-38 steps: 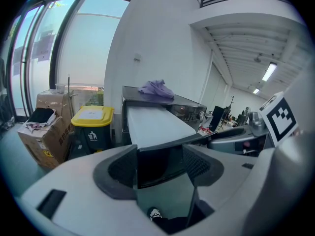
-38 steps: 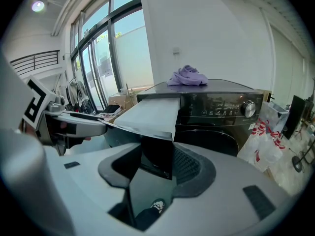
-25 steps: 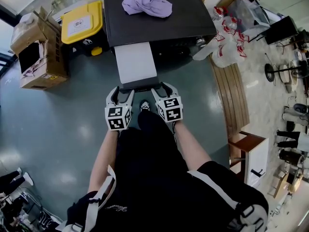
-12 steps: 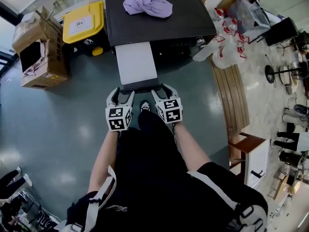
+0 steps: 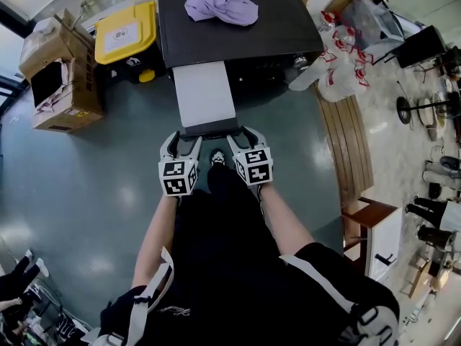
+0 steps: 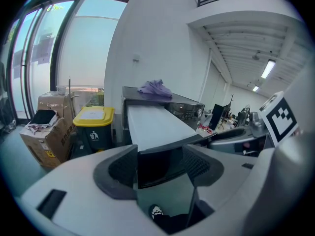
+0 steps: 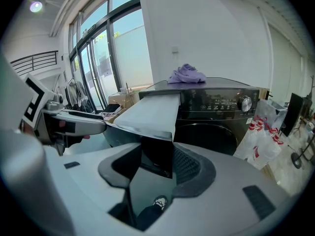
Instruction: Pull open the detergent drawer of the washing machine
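Note:
The black washing machine (image 5: 281, 27) stands ahead with a purple cloth (image 5: 220, 0) on its top. Its detergent drawer (image 5: 204, 92) sticks far out toward me, with a long white top and a dark front panel (image 5: 210, 129). My left gripper (image 5: 182, 140) is shut on the left end of that panel, which fills the gap between the pads (image 6: 160, 168). My right gripper (image 5: 243, 135) is shut on the panel's right corner (image 7: 156, 163). The two grippers sit side by side at the same height. The machine's control knob (image 7: 244, 103) and door show in the right gripper view.
A yellow-lidded bin (image 5: 124, 33) and cardboard boxes (image 5: 54, 74) stand left of the machine. White plastic bags (image 5: 335, 67) and a wooden bench (image 5: 346, 143) lie to its right. The person's shoe (image 5: 217, 158) is on the grey floor under the drawer front.

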Demonstrator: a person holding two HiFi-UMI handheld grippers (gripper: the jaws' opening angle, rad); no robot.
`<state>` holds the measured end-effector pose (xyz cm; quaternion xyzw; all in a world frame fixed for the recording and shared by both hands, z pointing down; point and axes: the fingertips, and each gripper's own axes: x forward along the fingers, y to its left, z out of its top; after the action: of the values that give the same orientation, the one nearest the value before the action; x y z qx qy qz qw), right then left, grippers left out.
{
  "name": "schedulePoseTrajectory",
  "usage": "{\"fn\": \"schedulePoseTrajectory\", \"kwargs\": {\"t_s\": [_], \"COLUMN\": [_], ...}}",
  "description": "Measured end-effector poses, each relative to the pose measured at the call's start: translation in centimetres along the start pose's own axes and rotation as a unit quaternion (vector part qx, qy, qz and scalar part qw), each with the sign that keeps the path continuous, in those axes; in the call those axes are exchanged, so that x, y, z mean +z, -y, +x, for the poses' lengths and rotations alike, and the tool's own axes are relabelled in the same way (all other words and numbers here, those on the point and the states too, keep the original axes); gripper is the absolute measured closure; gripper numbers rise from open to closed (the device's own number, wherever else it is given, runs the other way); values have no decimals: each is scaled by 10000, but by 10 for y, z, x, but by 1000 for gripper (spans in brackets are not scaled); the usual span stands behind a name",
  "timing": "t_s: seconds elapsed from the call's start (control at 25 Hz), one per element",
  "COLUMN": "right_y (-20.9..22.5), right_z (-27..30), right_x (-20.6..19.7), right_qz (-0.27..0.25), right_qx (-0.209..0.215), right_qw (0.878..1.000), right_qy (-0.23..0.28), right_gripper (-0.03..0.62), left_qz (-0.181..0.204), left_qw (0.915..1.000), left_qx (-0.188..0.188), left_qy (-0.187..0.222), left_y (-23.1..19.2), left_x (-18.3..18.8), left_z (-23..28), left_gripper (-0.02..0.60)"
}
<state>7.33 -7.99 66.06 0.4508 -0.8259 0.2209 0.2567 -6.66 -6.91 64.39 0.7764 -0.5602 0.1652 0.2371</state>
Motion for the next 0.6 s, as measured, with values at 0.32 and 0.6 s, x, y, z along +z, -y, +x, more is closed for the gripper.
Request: {"fn": "schedulePoseTrajectory", "kwargs": {"t_s": [0.32, 0.6], "right_y": [-2, -4], "right_z": [-2, -3], "right_x": [-2, -7], "right_qz": [-22, 29], "right_qx": [-13, -35], "right_qw": [10000, 10000], "right_qy": [-7, -40], "right_gripper": [398, 398], "left_qz": [6, 49], "left_qw": [10000, 10000], "left_qx": [-1, -1], "left_qy": [28, -28], "left_y": [0, 1], "left_x": [-1, -5], "left_z": [-3, -5], "left_gripper": [295, 295]}}
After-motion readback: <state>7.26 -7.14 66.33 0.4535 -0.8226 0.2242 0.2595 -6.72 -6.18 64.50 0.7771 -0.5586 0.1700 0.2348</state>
